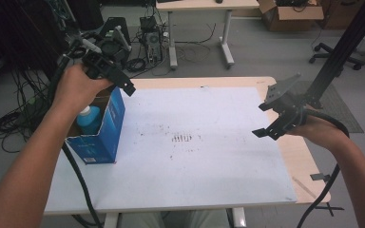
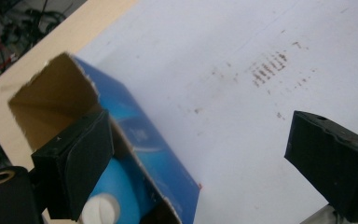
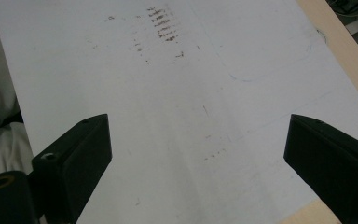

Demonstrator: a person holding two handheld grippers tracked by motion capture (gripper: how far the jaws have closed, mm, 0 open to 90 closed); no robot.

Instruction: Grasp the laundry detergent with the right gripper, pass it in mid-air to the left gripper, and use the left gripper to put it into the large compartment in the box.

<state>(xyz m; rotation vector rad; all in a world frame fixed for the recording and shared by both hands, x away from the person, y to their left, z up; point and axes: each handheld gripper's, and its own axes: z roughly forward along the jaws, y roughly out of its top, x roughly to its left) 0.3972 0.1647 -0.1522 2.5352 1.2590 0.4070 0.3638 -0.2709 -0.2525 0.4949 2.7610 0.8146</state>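
A blue cardboard box [image 1: 105, 128] stands open-topped at the left edge of the white sheet [image 1: 195, 161]. Inside it stands a light-blue bottle [image 1: 89, 118] with a white cap. My left gripper [image 1: 120, 80] hovers above the box's far end, open and holding nothing. In the left gripper view the box [image 2: 168, 154] and the bottle [image 2: 121, 186] lie below the left jaw, with my left gripper [image 2: 200, 126] spread wide over them. At the sheet's right edge my right gripper [image 1: 261, 120] hangs open above the table. In the right gripper view, bare sheet lies between the jaws of my right gripper [image 3: 198, 135].
Dark smudges [image 1: 183, 138] mark the middle of the sheet. The wooden table [image 1: 306, 166] shows past the sheet on the right. A black frame post [image 1: 342, 52] rises at the far right. Cables and gear [image 1: 138, 42] and a desk [image 1: 199, 28] stand on the floor beyond.
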